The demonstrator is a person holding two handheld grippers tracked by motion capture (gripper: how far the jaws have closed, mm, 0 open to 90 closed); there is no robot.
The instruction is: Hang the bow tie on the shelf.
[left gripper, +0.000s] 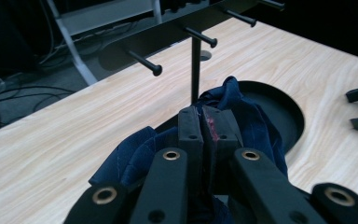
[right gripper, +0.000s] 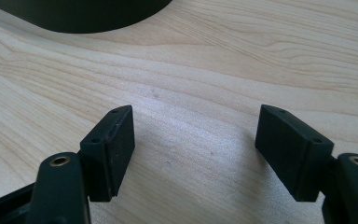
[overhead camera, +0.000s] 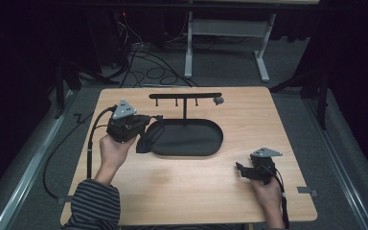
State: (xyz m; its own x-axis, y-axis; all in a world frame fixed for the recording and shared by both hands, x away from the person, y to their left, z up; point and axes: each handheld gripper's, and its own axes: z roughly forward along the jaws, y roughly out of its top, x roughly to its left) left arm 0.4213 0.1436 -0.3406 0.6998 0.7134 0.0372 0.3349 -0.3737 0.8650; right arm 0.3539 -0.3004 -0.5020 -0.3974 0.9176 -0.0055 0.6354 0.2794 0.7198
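The wooden table (overhead camera: pixel 182 187) carries a black rack (overhead camera: pixel 185 96) with pegs (left gripper: pixel 156 70) standing on an oval tray (overhead camera: pixel 211 146). My left gripper (overhead camera: pixel 146 136) is clamped on a dark blue cloth (left gripper: pixel 256 121) at the tray's left end. I should lift it high, then hook a fold over one peg. The cloth is bunched and soft. My right gripper (right gripper: pixel 196 149) rests with jaws apart.

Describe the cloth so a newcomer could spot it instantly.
Start at the wooden table and find the black oval tray under the peg rack. At the tray's left end, the left gripper is shut on a bunched dark navy cloth. It is the one soft, blue thing among hard black parts.
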